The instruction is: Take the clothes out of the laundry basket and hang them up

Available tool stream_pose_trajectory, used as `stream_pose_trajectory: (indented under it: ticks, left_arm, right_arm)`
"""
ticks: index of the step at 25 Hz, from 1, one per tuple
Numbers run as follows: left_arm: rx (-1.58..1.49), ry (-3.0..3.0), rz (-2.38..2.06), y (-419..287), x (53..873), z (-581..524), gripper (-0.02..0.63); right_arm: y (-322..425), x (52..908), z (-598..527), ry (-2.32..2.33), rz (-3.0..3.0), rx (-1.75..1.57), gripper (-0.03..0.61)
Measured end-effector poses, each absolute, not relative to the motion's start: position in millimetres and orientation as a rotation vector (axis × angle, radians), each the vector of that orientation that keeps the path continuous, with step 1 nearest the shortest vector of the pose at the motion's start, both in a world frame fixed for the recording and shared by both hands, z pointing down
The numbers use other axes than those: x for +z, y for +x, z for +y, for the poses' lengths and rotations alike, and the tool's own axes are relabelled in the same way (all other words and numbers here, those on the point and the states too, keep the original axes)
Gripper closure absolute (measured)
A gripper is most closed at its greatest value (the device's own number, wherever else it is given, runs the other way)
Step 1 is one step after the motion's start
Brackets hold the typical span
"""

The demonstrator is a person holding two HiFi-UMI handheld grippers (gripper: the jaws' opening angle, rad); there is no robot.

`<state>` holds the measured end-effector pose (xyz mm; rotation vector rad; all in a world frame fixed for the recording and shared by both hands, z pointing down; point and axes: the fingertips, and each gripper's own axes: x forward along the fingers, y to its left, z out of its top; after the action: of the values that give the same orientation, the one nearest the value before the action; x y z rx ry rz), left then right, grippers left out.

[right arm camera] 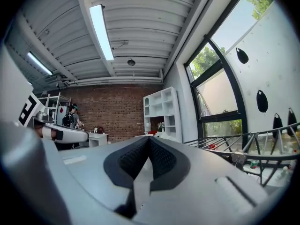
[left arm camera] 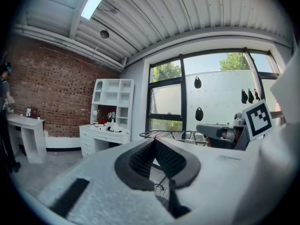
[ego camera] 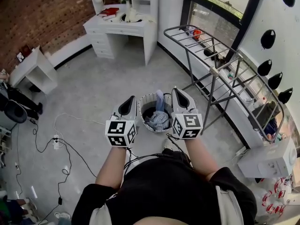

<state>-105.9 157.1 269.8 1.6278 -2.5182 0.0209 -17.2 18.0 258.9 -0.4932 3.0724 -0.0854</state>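
Observation:
A round white laundry basket (ego camera: 146, 101) stands on the grey floor in the head view, with blue and pale clothes (ego camera: 157, 118) heaped inside. My left gripper (ego camera: 130, 100) hovers over its left rim and my right gripper (ego camera: 178, 91) over its right rim. Both are shut and hold nothing. A metal drying rack (ego camera: 220, 64) stands to the right by the window, its bars bare; it also appears as the rack (left arm camera: 161, 134) in the left gripper view and the rack (right arm camera: 234, 142) in the right gripper view. The shut tips meet at my left gripper (left arm camera: 153, 142) and my right gripper (right arm camera: 149, 138).
A white desk with shelves (ego camera: 122, 25) stands at the back against the brick wall. A small white table (ego camera: 33, 67) is at the left. Cables and a power strip (ego camera: 57, 142) lie on the floor to the left. A white box (ego camera: 269, 161) sits at the right.

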Motion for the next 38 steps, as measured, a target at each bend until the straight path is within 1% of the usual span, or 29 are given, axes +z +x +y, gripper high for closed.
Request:
stream_pose_trajectory:
  ticks: [6, 10, 19, 22, 23, 24, 25, 30, 38]
  left_arm:
    - [0.043, 1.562, -2.541, -152.8, 261.9, 63.2, 0.604]
    - [0.045, 1.500, -2.555, -180.0, 265.5, 21.1, 0.606]
    - [0.055, 1.412, -2.547, -239.6, 290.7, -10.6, 0.604]
    - [0.016, 1.407, -2.533, -255.1, 295.9, -13.7, 0.607]
    - [0.004, 1.416, -2.518, -259.1, 300.0, -16.3, 0.592]
    - [0.006, 1.430, -2.497, -262.1, 305.6, -19.9, 0.368]
    - [0.026, 1.443, -2.473, -264.0, 312.7, -23.2, 0.245]
    - [0.175, 1.410, -2.386, -269.4, 363.2, -19.6, 0.247]
    - [0.210, 1.315, -2.248, -273.9, 447.9, -5.6, 0.247]
  right_arm:
    - [-73.6, 263.6, -77.7, -0.411, 3.118, -0.122, 0.566]
    - [-108.4, 266.9, -117.4, -0.328, 3.143, -0.134, 0.566]
    - [-168.9, 286.7, -152.4, -0.246, 3.186, -0.152, 0.566]
    - [-184.3, 294.5, -142.6, -0.120, 3.225, -0.166, 0.565]
    - [-190.4, 299.0, -137.2, -0.053, 3.243, -0.171, 0.552]
    - [-196.4, 304.3, -132.7, 0.009, 3.263, -0.178, 0.392]
    - [-201.5, 310.3, -130.1, 0.049, 3.286, -0.179, 0.319]
    - [-211.7, 350.3, -126.6, 0.043, 3.413, -0.043, 0.322]
    - [-211.4, 451.2, -125.5, 0.061, 3.616, -0.073, 0.324]
